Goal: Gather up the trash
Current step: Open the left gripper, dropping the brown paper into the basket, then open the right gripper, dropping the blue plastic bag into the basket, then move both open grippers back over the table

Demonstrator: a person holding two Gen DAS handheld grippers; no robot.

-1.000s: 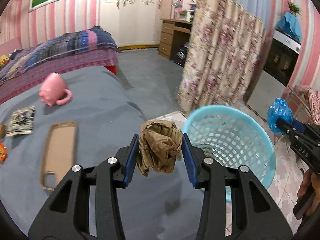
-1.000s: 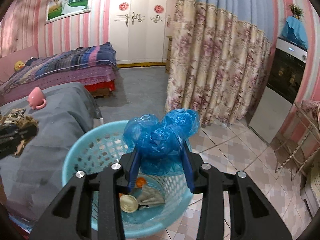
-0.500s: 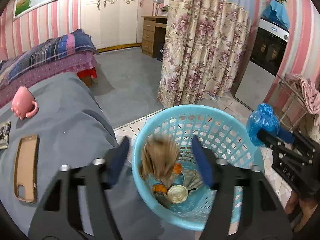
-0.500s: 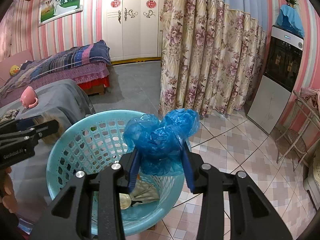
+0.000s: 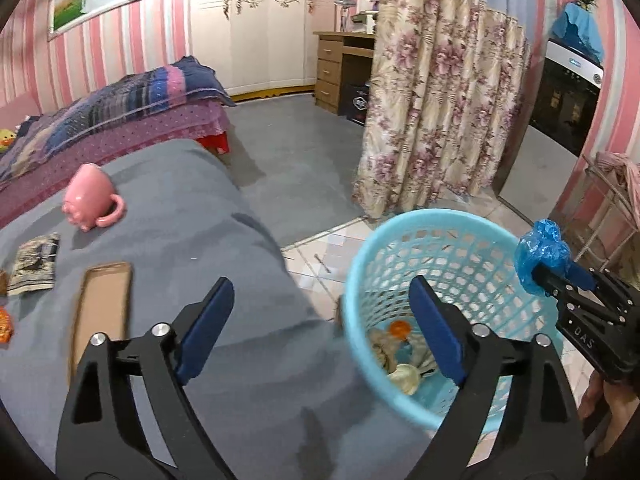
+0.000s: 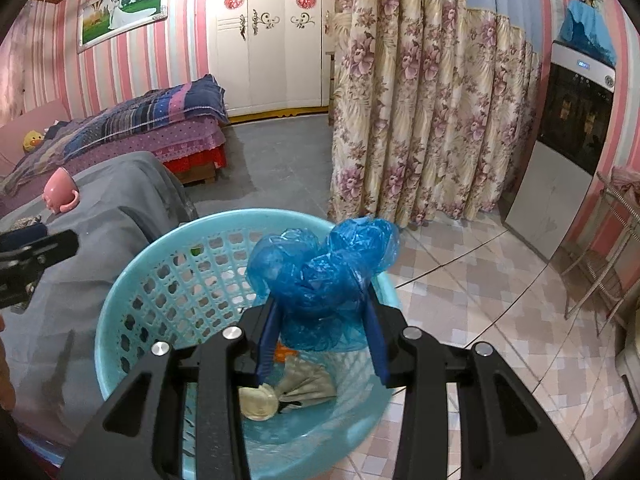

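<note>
Left gripper (image 5: 320, 312): jaws opening wide, nothing between them
Right gripper (image 6: 320, 312): squeezing the blue bag (image 6: 324, 272)
Basket (image 6: 120, 304): under the right gripper, trash inside

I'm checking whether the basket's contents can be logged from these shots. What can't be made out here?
- Basket bottom, right wrist view: the blue plastic bag and right gripper cover most of the trash.
- Same trash, left wrist view: blurred, partly behind the left gripper, whose jaws are opening with nothing between them.
- Printed packet on the grey cover: too small to read.
- Orange item: cut off by the left edge.
</note>
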